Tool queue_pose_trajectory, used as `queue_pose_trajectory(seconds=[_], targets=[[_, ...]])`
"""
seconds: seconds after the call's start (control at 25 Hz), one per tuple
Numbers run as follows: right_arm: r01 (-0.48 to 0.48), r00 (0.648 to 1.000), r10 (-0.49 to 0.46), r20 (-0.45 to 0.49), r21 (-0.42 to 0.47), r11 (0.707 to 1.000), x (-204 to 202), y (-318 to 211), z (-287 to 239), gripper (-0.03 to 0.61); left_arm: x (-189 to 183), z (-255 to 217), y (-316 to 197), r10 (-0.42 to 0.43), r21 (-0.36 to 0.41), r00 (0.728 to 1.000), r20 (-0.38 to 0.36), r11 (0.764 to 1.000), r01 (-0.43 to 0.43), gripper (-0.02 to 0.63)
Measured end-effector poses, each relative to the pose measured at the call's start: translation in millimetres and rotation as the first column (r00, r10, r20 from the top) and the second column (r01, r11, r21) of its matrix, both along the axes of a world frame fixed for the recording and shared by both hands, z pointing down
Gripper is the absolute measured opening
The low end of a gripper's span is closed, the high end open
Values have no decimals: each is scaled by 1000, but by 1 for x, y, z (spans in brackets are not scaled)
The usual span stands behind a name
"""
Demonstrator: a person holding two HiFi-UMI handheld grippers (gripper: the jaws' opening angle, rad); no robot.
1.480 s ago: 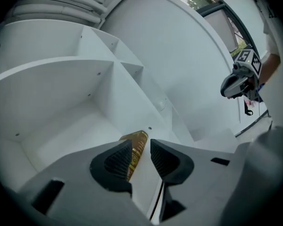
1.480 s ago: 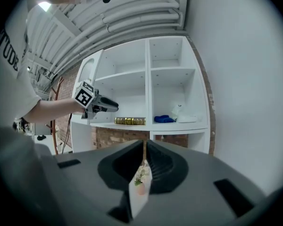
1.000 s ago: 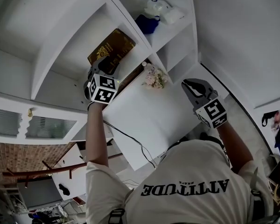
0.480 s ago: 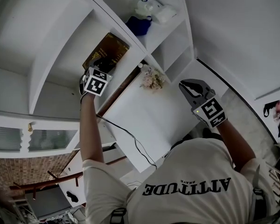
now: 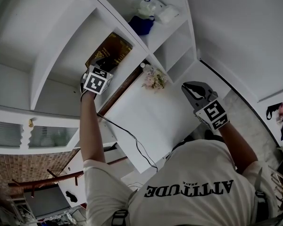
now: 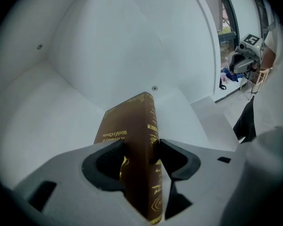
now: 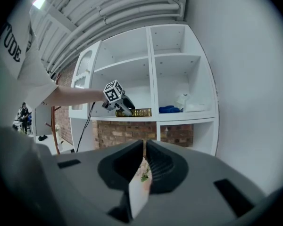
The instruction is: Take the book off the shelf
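Note:
A brown book with gold lettering (image 5: 111, 48) lies in a white shelf compartment (image 5: 61, 41). My left gripper (image 5: 101, 63) reaches into that compartment at the book's near end. In the left gripper view the book (image 6: 141, 126) stands edge-on between the jaws of the left gripper (image 6: 140, 150), and both pads press on its covers. Those jaws have just been closing, with the book between them. My right gripper (image 5: 191, 87) hangs in the air to the right, above the white table (image 5: 151, 121). Its jaws stand together with nothing held. From the right gripper view, the book (image 7: 137, 112) and the left gripper (image 7: 121, 106) show on the shelf.
A blue cloth (image 5: 141, 25) and a white bundle (image 5: 155, 11) lie in the neighbouring compartment to the right. A small bunch of flowers (image 5: 154, 79) stands at the table's far edge. A black cable (image 5: 132, 140) runs along the table's left side.
My left gripper has pushed further over the book's end, and its jaws now sit around the book. The right gripper has stayed in place.

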State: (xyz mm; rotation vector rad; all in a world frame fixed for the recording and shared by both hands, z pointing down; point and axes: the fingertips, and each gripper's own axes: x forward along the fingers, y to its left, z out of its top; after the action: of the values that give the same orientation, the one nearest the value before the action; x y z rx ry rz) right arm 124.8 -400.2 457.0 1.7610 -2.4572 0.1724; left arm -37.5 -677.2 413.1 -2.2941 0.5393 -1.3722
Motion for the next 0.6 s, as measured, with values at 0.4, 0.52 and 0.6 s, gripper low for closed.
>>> queue_pose_trajectory(seconds=[0.4,0.52,0.6], targets=[[14,1000,-14,7,12,1000,1,13,-3,32,5,-5,35,16,-15,1000,-11,1000,-17,245],[14,1000,-14,12,11,1000,4,18,-2,32,6,-5,47,23,-29,1000,-13,999,-23,244],[18,1000,-19,16,13,1000,4,20,-2,32,7,-5,54,32,-32,999,-6,999,-33,242]])
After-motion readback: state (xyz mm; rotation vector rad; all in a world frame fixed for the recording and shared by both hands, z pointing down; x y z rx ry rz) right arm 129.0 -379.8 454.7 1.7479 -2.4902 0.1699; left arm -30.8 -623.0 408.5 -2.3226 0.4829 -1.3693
